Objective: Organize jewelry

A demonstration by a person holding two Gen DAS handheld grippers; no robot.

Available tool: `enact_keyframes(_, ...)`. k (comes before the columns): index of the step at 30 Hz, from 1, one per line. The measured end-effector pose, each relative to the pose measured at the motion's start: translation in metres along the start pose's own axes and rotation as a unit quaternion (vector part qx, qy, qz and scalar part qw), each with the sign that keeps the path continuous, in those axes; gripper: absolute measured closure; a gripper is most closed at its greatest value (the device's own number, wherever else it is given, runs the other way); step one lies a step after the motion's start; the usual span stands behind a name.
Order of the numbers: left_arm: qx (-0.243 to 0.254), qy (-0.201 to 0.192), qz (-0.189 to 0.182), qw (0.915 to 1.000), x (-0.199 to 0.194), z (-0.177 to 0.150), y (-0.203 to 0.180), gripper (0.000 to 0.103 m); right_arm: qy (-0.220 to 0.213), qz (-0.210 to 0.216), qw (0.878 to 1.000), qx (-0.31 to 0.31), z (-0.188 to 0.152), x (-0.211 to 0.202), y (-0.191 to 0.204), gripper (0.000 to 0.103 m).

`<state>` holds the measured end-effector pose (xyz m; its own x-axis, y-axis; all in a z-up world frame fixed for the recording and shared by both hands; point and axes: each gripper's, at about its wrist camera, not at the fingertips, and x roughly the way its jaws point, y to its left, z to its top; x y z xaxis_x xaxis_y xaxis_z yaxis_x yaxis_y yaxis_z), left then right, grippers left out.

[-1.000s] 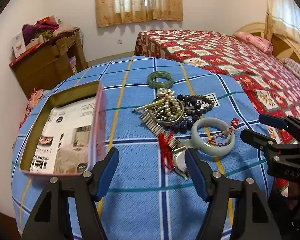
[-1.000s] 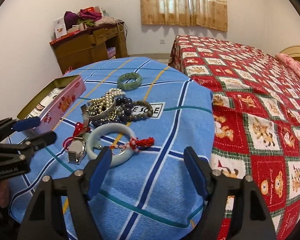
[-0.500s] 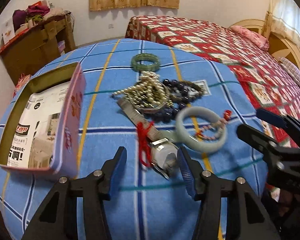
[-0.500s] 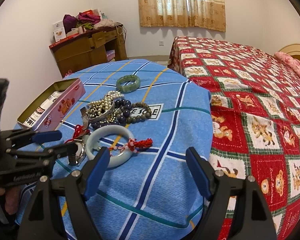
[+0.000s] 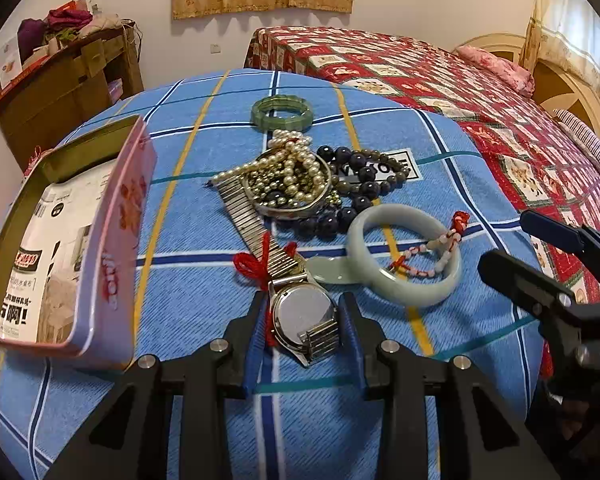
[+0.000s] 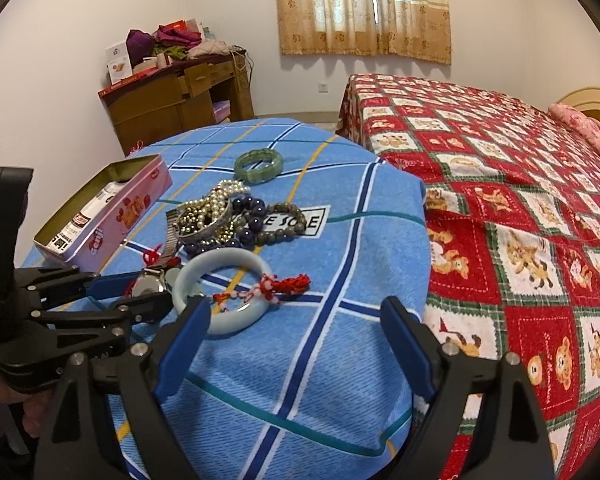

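Note:
A silver watch with a metal strap and a red cord lies face down on the blue checked cloth. My left gripper straddles its case, and its jaws are closing with a thin gap still showing on each side. From the right wrist view the watch sits between the left gripper's fingers. Just right of it lie a pale jade bangle and a red beaded string. My right gripper hovers near the bangle, its jaws opening with nothing between them.
An open pink tin lined with printed paper stands at the left. Behind the watch lie a pearl pile, dark bead strands and a green bangle. A red quilted bed lies to the right, a wooden desk behind.
My left gripper sank forward over the watch and its fingers narrowed from wide apart to just outside the case. The right gripper stayed put and spread a little wider.

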<state>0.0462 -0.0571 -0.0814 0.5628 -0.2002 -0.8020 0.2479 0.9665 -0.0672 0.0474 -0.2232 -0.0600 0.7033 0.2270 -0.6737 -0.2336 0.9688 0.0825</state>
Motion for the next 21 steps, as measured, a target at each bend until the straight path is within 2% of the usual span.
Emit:
enact_keyframes(3, -0.010, -0.012, -0.010, 0.9998, -0.013, -0.004, 0.009, 0.067, -0.004, -0.003, 1.000, -0.003, 0.001, -0.001, 0.001, 0.014)
enact_keyframes(10, -0.023, -0.084, -0.009, 0.9961, -0.068, 0.001, 0.029, 0.067, -0.011, -0.003, 1.000, -0.013, 0.002, -0.005, 0.006, 0.014)
enact_keyframes(15, -0.035, -0.110, -0.014, 0.9932, -0.084, 0.008, 0.038, 0.067, -0.010, 0.001, 1.000, -0.025, 0.002, -0.003, 0.011, 0.014)
enact_keyframes(17, -0.032, -0.118, -0.004, 0.9925, -0.086, 0.010, 0.037, 0.067, -0.010, 0.011, 0.999, -0.031, 0.002, -0.003, 0.014, 0.015)
enact_keyframes(21, -0.020, -0.111, -0.005, 0.9936, -0.077, 0.007, 0.032, 0.067, -0.005, 0.034, 0.998, -0.046, 0.003, -0.002, 0.023, 0.028)
